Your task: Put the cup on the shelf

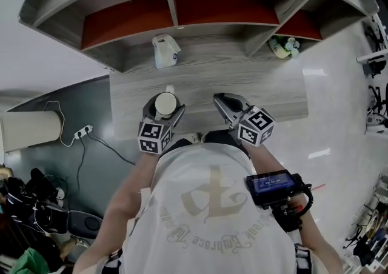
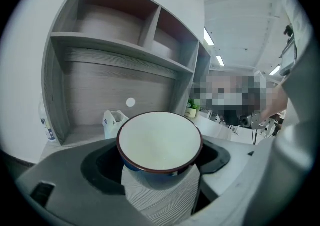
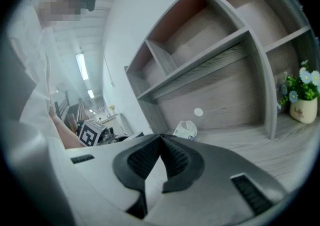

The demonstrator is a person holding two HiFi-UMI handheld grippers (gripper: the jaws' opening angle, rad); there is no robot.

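A white bag (image 1: 165,50) is standing ahead of the left gripper (image 1: 164,109), whose jaws are pinching the cup (image 2: 159,142); alongside, the right gripper (image 3: 161,139) is hovering, jaws pressed together.

the cup (image 1: 165,103) sits in the left hand-held gripper (image 1: 163,109) over the counter (image 1: 273,91), with the right hand-held gripper (image 1: 225,102) beside it. behind, under the shelf (image 1: 182,24), lies a bag (image 1: 164,51), with a plant (image 1: 284,46) far right.

White pouch (image 1: 165,50), potted flowers (image 1: 283,46)
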